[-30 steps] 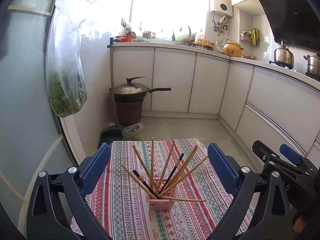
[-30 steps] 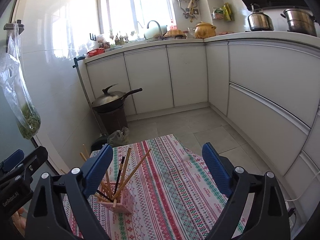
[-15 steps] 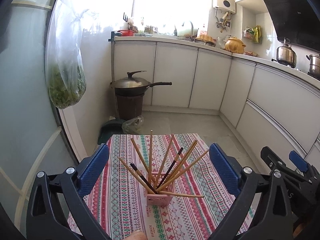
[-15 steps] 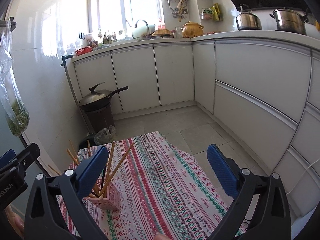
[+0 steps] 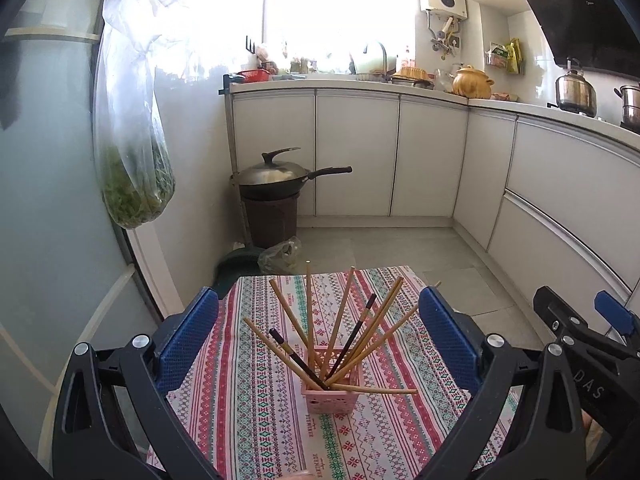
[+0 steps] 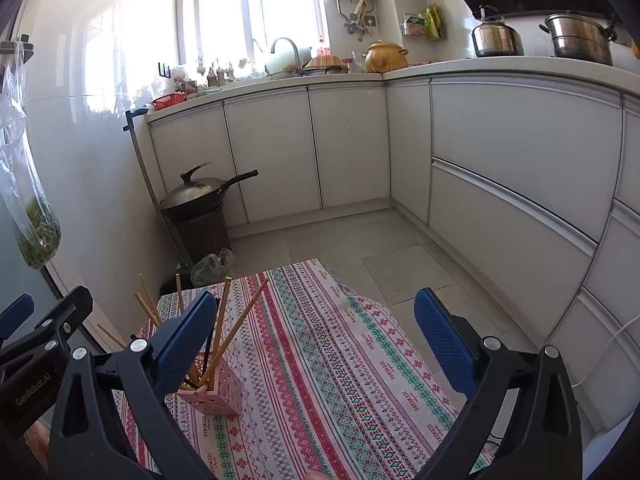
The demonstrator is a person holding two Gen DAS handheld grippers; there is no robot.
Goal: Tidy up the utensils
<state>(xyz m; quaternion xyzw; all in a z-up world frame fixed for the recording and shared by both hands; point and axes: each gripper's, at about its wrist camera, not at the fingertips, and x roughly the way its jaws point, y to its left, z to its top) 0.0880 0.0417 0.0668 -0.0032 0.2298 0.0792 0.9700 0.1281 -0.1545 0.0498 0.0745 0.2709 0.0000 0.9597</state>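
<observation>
Chopsticks [image 5: 340, 344] unobstructed only left-view

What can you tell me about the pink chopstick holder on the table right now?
The pink holder is a small square basket with perforated, lattice-like walls, plastic by the look of it. It stands upright on the striped patterned tablecloth, on its left half as the right wrist view shows. About ten chopsticks fan out of it, most of them light wood and two dark; one wooden stick lies nearly flat across its rim, pointing right. Neither tool touches it.
</observation>
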